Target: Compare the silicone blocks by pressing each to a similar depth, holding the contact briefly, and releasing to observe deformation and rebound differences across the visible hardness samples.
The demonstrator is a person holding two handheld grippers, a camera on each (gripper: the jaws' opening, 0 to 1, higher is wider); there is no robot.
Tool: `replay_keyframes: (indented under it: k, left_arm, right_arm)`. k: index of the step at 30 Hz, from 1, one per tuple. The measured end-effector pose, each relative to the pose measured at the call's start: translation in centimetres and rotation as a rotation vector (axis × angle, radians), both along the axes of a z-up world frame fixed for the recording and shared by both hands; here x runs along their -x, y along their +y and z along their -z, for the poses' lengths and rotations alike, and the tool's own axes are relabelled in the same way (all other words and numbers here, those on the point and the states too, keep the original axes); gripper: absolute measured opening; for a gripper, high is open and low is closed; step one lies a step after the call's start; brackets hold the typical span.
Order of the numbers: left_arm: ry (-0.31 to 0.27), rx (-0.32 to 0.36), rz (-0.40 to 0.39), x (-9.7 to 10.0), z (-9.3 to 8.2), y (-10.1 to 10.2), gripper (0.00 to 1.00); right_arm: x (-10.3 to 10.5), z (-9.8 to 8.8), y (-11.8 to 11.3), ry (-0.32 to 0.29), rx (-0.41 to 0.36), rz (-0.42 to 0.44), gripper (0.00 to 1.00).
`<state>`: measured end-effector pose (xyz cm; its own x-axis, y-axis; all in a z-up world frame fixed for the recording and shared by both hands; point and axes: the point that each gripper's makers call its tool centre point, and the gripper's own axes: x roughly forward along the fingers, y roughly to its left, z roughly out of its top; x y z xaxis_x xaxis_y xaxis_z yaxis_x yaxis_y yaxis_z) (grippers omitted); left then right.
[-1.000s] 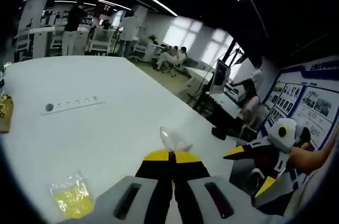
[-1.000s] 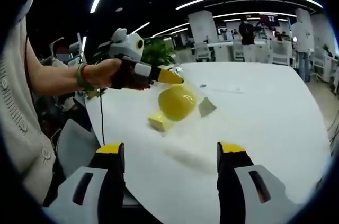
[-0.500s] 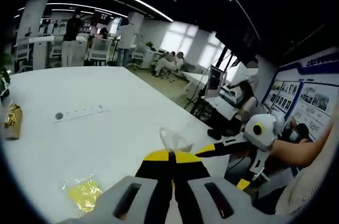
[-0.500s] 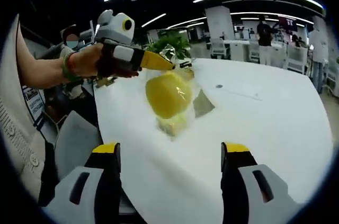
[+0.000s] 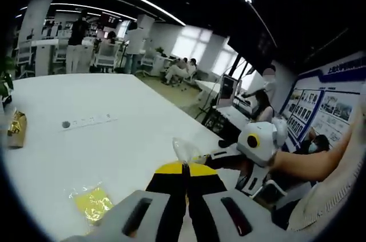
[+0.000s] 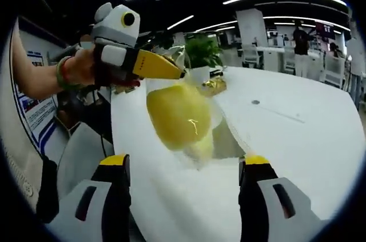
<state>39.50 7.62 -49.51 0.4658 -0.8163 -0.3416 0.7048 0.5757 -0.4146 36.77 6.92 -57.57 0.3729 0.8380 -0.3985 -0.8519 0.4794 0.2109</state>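
My left gripper (image 5: 184, 166) is shut on the crumpled top of a clear plastic bag (image 5: 184, 149). In the right gripper view that left gripper (image 6: 179, 73) hangs the bag (image 6: 220, 130) above the white table (image 6: 309, 139), with a rounded yellow silicone block (image 6: 176, 113) inside it. My right gripper (image 6: 186, 162) stands open just in front of the bag, one jaw on either side and nothing between them. It also comes in from the right in the left gripper view (image 5: 229, 165). A flat yellow block in a clear packet (image 5: 91, 202) lies on the table.
A gold foil packet (image 5: 16, 129) and a grey strip (image 5: 86, 121) lie farther out on the table (image 5: 131, 99). A potted plant (image 6: 203, 53) stands at the table's end. Several people and desks fill the room behind.
My right gripper has closed in on the hanging bag, which now looks much larger between its open jaws. The left gripper has kept its hold on the bag.
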Motion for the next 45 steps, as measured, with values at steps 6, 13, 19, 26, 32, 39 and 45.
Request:
replay_keyframes:
  k: [6, 13, 19, 26, 32, 39, 45]
  left_arm:
    - [0.005, -0.003, 0.018, 0.5, 0.3, 0.0, 0.0]
    - [0.009, -0.003, 0.038, 0.9, 0.2, -0.2, 0.0]
    - [0.003, -0.021, 0.06, 1.1, 0.4, -0.4, 0.0]
    - [0.005, -0.036, 0.098, 1.5, 0.8, -0.8, 0.0]
    - [0.003, -0.044, 0.109, 1.5, 1.0, -0.9, 0.0]
    - [-0.001, -0.055, 0.123, 1.7, 1.1, -1.1, 0.0]
    - [0.004, -0.056, 0.144, 2.2, 1.3, -1.0, 0.0]
  right_arm:
    - [-0.5, -0.5, 1.2, -0.014, -0.004, -0.036, 0.7]
    - [-0.7, -0.9, 2.4, -0.033, 0.004, -0.085, 0.68]
    - [-0.9, -1.2, 2.8, -0.06, 0.024, -0.116, 0.6]
    - [-0.5, -0.8, 3.7, -0.077, 0.05, -0.191, 0.44]
    - [-0.5, -0.8, 3.6, -0.098, 0.064, -0.208, 0.38]
    - [-0.5, -0.5, 3.3, -0.115, 0.103, -0.215, 0.32]
    - [0.0, -0.2, 3.3, -0.15, 0.133, -0.243, 0.22]
